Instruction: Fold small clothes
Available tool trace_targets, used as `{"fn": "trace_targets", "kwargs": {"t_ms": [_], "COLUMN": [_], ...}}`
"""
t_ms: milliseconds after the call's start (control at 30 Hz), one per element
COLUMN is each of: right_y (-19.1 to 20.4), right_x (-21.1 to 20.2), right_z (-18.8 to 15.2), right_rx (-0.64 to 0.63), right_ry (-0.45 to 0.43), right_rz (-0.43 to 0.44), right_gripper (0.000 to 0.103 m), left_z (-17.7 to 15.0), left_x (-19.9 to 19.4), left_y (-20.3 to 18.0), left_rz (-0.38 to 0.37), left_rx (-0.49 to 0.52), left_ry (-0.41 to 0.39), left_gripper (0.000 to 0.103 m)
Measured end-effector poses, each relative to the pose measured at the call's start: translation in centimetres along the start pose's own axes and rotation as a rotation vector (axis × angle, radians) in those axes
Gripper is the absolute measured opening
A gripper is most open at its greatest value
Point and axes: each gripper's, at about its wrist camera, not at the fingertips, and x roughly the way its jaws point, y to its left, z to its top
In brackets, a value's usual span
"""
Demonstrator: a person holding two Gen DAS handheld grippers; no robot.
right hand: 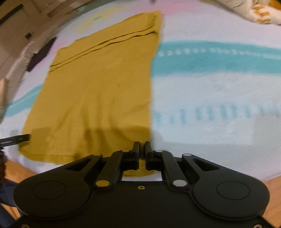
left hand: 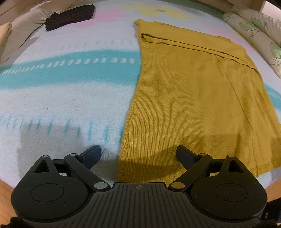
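**Q:** Closest to your lenses, what are your two grippers doing?

**A:** Your left gripper (left hand: 138, 154) is released, fingers spread wide. It hovers at the near left corner of the mustard knit garment (left hand: 193, 96), one finger over the bedspread (left hand: 61, 98) and the other over the cloth. Your right gripper (right hand: 141, 149) is clenched, its fingers nearly touching. Mustard fabric shows between and just below them, so it looks to be pinching the hem at the near right corner. That view is blurred, so the hold is a judgement.

**Q:** Where does the garment lie?

**A:** It is spread flat on the bed, running lengthwise away from you, its hem at the near edge of the mattress.

**Q:** How far along is the folding?

**A:** Partway, by the look of it. The sides appear already turned in, leaving one long narrow panel. A seam runs down its length and a layered band crosses near the far end. Lengthwise folds seem still to come, and your left gripper has not yet closed on its corner.

**Q:** What are the materials like?

**A:** Fine ribbed knit, soft and limp, with a slightly shiny hem. Under it is a fleecy white bedspread with turquoise bands and pastel flowers. Far left sits a dark folded garment (left hand: 70, 16), striped in red.
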Motion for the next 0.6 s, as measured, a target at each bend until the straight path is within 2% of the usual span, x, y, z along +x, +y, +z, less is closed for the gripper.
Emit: {"fn": "trace_targets", "kwargs": {"t_ms": [100,133,200,267,300,367,433,533,600], "right_y": [0.1,0.2,0.4,0.2,0.0,-0.2,-0.2,0.1,0.2], "right_x": [0.7,0.8,1.1,1.3,1.3,1.4,1.4,1.5,1.6], "right_z": [-0.3,-0.3,-0.3,-0.2,-0.2,-0.1,-0.1,-0.1,0.0], "right_rx": [-0.006,-0.010,-0.007,0.021,0.038,0.064,0.078,0.071,0.074], "right_ry": [0.031,0.037,0.048,0.052,0.057,0.058,0.058,0.058,0.060], "right_rz": [-0.010,-0.007,0.004,0.016,0.024,0.037,0.061,0.067,0.079], "right_gripper": [0.012,0.013,0.019,0.023,0.023,0.027,0.040,0.046,0.051], "left_z": [0.1,0.2,0.1,0.0,0.0,0.0,-0.1,-0.3,-0.4], "left_x": [-0.1,-0.2,-0.5,-0.9,-1.1,-1.3,-1.5,-1.7,-2.0], "left_y": [0.0,0.1,0.2,0.5,0.7,1.2,1.7,2.0,2.1], "left_rz": [-0.002,0.000,0.005,-0.001,-0.014,-0.043,-0.067,-0.064,-0.065], "left_rx": [0.001,0.004,0.006,0.001,-0.011,-0.041,-0.070,-0.072,-0.075], "left_ry": [0.006,0.006,-0.007,-0.027,-0.031,-0.030,-0.025,-0.025,-0.032], "left_gripper": [0.092,0.087,0.074,0.047,0.043,0.025,0.017,0.007,0.006]}}
